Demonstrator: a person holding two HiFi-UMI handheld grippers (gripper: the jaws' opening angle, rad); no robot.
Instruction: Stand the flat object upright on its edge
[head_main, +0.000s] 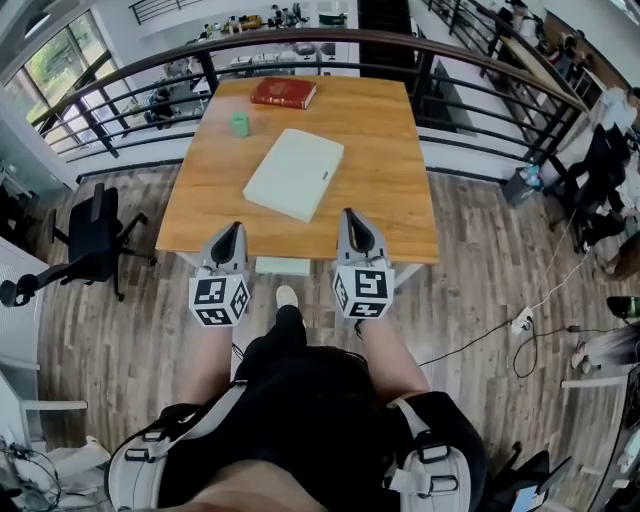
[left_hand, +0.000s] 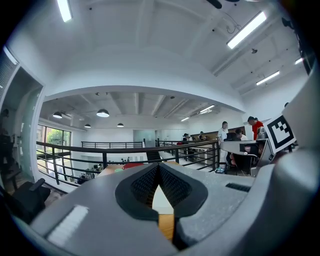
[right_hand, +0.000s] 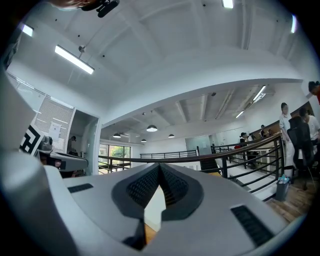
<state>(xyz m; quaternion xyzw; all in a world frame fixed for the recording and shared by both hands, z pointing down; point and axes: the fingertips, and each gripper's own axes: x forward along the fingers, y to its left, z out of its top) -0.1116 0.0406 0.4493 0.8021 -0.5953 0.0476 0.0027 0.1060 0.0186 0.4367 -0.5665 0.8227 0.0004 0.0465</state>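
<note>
A flat cream-white case (head_main: 295, 172) lies on the wooden table (head_main: 390, 210), near its middle and turned at an angle. My left gripper (head_main: 232, 236) hovers at the table's near edge, left of the case's near corner, shut and empty. On the other side my right gripper (head_main: 354, 224) is over the near edge, also shut with nothing in it. In the left gripper view the tips (left_hand: 158, 166) meet and the pale case (left_hand: 161, 200) shows through the gap below. The right gripper view shows its tips (right_hand: 159, 166) together, with the case (right_hand: 154, 214) beyond them.
A red book (head_main: 283, 93) lies at the table's far edge and a small green cup (head_main: 240, 124) stands to its left. A dark railing (head_main: 300, 45) runs behind the table. A black office chair (head_main: 85, 245) stands at the left. People sit and stand at the right.
</note>
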